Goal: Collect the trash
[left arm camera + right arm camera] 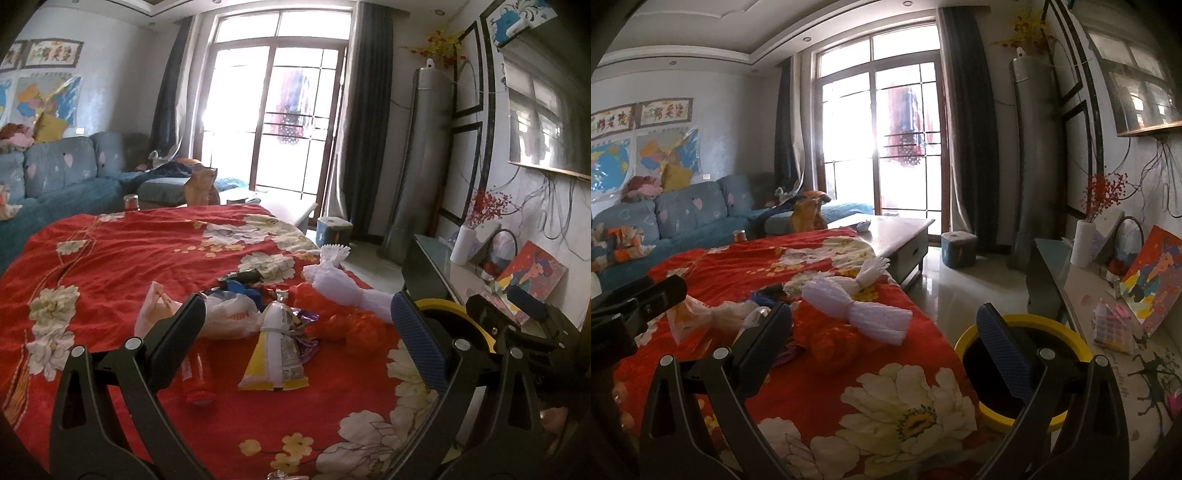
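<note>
Reaching with both tongs, left (pixel 295 328) and right (pixel 884 332), spread wide and empty (2 free), the slippery yellow wrapper (pixel 275 354) could be pinched along with the red cloth (pixel 147 251) and missed from the yellow bin (pixel 1023 373).

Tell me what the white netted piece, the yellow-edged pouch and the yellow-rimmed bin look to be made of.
White netted piece: likely foam mesh, matte, ribbed and puffy. Yellow-edged pouch: probably plastic or foil film, glossy, creased, printed. Yellow-rimmed bin: seemingly hard plastic, smooth rim; the dark inside could be a liner, unclear.
</note>
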`<state>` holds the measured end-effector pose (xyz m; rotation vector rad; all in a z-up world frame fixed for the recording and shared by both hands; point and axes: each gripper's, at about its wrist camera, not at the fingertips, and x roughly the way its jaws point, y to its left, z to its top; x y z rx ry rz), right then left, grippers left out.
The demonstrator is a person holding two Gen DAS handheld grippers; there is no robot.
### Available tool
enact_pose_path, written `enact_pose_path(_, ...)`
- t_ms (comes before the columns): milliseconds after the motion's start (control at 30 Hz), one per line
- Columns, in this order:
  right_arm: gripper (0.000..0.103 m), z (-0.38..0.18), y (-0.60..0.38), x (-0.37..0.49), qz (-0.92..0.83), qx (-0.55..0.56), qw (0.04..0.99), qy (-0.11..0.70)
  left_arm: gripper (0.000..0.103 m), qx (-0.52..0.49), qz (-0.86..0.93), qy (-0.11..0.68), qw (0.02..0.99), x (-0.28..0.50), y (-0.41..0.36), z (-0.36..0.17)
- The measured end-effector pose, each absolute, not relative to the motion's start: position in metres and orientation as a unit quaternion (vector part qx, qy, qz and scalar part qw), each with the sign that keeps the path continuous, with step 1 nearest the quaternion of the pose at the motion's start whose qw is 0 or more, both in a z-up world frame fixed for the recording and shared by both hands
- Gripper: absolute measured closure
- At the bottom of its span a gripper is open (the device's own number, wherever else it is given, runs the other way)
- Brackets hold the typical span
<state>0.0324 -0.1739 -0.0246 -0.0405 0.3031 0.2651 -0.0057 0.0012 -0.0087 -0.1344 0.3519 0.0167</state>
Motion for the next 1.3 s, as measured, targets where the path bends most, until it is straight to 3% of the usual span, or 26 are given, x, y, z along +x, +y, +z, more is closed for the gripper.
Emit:
enact_pose_path(700,0.006,-0.02,-0.094,0.065,0.252,-0.059,0.941,0.219,0.011,-0.115,0.106,0.18,0.971,0.009,0.083,0.0)
enact_pose_path(1200,0.006,-0.062,-0.028,0.101,0.304,-0.085,0.899,0.305,0.011,-0.161,0.137,0.232,0.949,0.023,0.141,-0.023)
enact_pose_path(1267,0.008,-0.071,-0.023,0.108,0.303,-0.084,0.893,0.323,0.011,-0.168,0.128,0.244,0.946,0.027,0.145,-0.03)
enact_pose_path(1300,0.014,-0.075,-0.021,0.11,0.304,-0.085,0.89,0.328,0.011,-0.173,0.123,0.25,0.945,0.029,0.147,-0.034)
